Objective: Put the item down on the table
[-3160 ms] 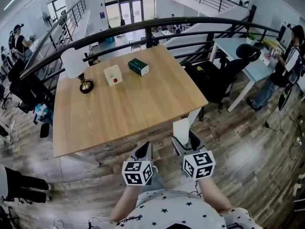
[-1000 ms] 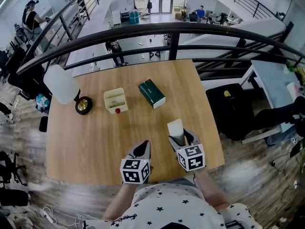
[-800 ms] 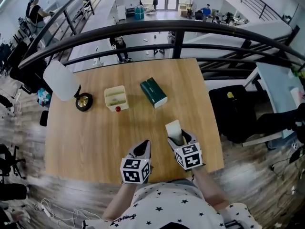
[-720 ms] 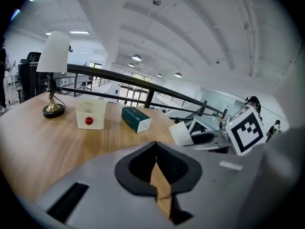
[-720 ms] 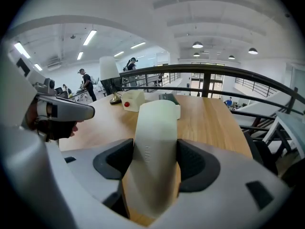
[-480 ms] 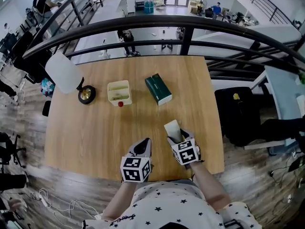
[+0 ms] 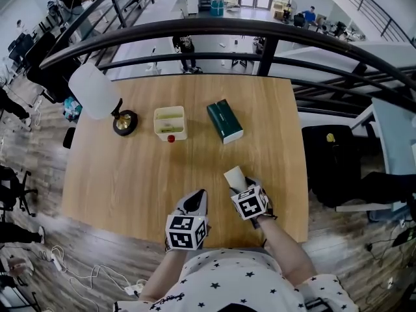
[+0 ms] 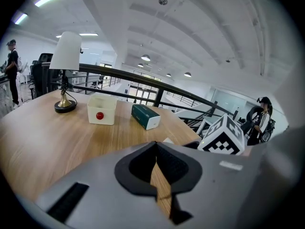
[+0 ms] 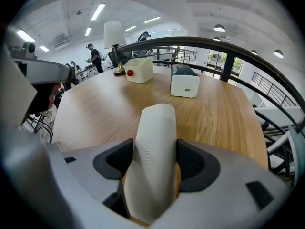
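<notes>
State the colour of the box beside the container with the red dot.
The box is dark green with a white end; clearest in the head view.

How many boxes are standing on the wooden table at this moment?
2. A cream box with a red dot stands beside the lamp; a dark green box lies to its right in the head view. No other box seems hidden.

Wood-plank floor (image 7: 39, 194), black railing (image 7: 195, 23), office chair (image 7: 328, 164), ceiling lights (image 8: 145, 57)
</notes>
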`<state>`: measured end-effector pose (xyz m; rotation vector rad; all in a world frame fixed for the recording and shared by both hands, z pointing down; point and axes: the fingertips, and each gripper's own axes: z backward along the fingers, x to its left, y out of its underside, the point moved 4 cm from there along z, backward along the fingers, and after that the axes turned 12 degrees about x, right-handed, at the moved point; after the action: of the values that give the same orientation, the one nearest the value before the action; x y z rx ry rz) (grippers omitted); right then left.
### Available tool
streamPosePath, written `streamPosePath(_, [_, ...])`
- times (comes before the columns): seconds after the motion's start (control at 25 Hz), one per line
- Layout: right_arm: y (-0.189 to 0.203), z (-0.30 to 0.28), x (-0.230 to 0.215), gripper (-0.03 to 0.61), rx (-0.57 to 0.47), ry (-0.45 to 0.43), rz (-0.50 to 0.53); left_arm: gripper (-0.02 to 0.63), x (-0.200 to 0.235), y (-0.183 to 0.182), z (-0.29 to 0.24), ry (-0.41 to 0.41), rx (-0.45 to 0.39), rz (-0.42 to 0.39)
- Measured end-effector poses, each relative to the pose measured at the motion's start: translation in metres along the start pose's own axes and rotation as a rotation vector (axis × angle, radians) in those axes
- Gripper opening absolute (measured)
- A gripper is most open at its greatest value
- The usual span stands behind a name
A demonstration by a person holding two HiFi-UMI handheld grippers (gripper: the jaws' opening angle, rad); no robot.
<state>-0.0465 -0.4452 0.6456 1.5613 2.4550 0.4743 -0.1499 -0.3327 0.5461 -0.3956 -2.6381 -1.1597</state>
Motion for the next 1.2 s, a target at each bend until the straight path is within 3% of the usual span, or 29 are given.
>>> streamPosePath(0.44, [0.001,-0.018,0.0,0.282,0.045,-0.02,0.022,0.012,0.005,0.006,0.004,-0.016,-0.014,0.019])
streamPosePath(0.64, [0.006,-0.024,-0.002,0.293,0.023,-0.058,-0.037,0.012,0.003,0.011,0.011,-0.009,-0.023,0.014])
streamPosePath(0.8, [0.015,-0.018,0.003,0.339,-0.002,-0.02,-0.032,0.012,0.0,0.018,0.021,0.004,-0.021,0.011])
streamPosePath(1.04, [0.036,0.007,0.014,0.342,-0.066,0.127,-0.051,0.012,-0.005,0.037,0.037,0.019,-0.005,-0.007])
streamPosePath(1.2, [0.051,0.025,0.031,0.342,-0.099,0.134,-0.096,0.012,-0.01,0.051,0.052,0.039,-0.002,-0.023])
